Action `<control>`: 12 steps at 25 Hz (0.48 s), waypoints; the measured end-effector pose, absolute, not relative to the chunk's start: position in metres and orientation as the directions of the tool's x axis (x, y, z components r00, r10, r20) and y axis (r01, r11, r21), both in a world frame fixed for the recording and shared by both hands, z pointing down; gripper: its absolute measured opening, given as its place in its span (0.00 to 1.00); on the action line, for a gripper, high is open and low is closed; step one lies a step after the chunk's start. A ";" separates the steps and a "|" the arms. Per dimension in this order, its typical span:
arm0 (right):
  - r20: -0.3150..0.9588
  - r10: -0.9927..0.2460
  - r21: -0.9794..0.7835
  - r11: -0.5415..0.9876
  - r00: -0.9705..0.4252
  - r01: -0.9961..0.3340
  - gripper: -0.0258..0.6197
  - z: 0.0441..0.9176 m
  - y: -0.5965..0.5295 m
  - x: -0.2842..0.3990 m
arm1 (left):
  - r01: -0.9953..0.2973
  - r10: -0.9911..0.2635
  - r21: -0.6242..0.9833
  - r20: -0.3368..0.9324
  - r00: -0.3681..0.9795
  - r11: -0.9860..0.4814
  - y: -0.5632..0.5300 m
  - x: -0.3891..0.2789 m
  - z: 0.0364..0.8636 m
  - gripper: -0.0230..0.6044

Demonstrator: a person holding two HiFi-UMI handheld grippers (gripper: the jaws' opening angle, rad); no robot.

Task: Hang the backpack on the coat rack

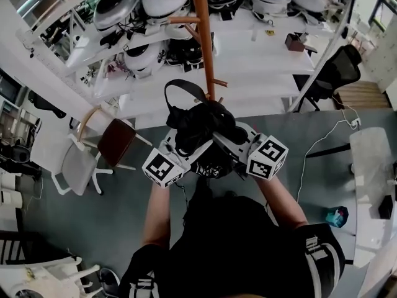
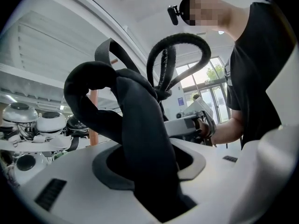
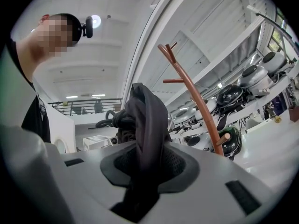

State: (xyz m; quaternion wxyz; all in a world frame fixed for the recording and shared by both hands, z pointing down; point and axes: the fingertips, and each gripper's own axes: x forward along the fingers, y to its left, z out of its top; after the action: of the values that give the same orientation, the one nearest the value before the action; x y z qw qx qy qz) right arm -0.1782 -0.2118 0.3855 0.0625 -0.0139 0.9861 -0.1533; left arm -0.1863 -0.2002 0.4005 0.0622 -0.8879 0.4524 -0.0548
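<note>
Head view: left tool [image 1: 185,143] and right tool [image 1: 231,138] each clench a strap of the black backpack [image 1: 201,124], held up near the brown coat rack [image 1: 204,36].

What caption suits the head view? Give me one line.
Seen from above: left gripper and right gripper both clamp a black backpack, held close to the brown coat rack.

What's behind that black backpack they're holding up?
The brown coat rack rises just behind the backpack, white shelves beyond it. The rack's foot is covered by the backpack.
</note>
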 end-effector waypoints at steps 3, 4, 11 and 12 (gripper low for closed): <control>-0.129 -0.067 -0.291 0.956 -0.989 -0.027 0.22 0.377 -0.226 -0.199 | -0.783 -0.797 -0.163 0.036 0.603 -0.600 -0.215 -0.208 0.394 0.38; -0.132 -0.076 -0.287 0.957 -0.988 -0.035 0.22 0.374 -0.231 -0.205 | -0.777 -0.791 -0.166 0.034 0.610 -0.607 -0.220 -0.213 0.391 0.38; -0.156 -0.161 -0.279 0.954 -0.975 -0.112 0.22 0.358 -0.271 -0.234 | -0.732 -0.751 -0.201 0.033 0.659 -0.651 -0.261 -0.245 0.375 0.38; -0.159 -0.170 -0.279 0.953 -0.973 -0.120 0.22 0.355 -0.276 -0.237 | -0.726 -0.746 -0.205 0.036 0.665 -0.656 -0.266 -0.249 0.373 0.38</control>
State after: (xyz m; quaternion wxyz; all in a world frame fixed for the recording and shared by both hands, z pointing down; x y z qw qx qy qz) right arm -0.2373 -0.2758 0.3547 0.0908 -0.0737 0.9839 -0.1350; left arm -0.2487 -0.2656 0.3731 0.0867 -0.9082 0.4054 -0.0584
